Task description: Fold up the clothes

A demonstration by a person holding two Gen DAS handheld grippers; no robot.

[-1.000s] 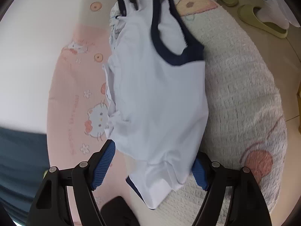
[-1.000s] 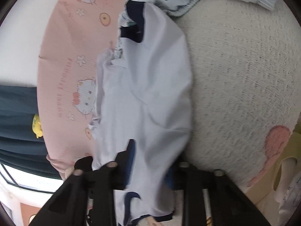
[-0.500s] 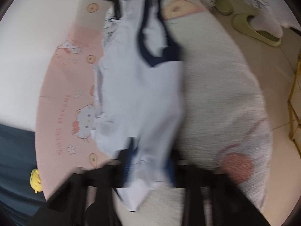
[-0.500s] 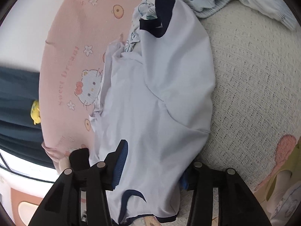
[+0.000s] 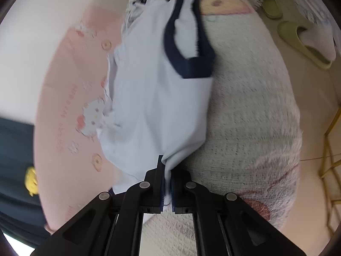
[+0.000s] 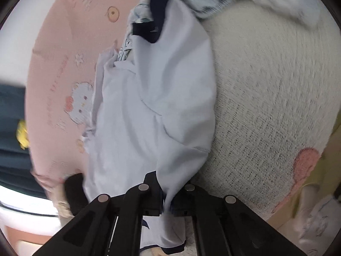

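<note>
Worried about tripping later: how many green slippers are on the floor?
2, both in the left wrist view's upper right: one slipper near the blanket's fringe, another slipper right of it, partly under white cloth. Others may be hidden.

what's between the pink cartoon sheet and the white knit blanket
The pale top with navy trim lies between the pink sheet and the knit blanket, overlapping both; clearest in the left wrist view.

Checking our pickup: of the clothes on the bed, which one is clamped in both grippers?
The white top with navy trim; the left gripper and right gripper pinch it. The printed garment lies untouched.
</note>
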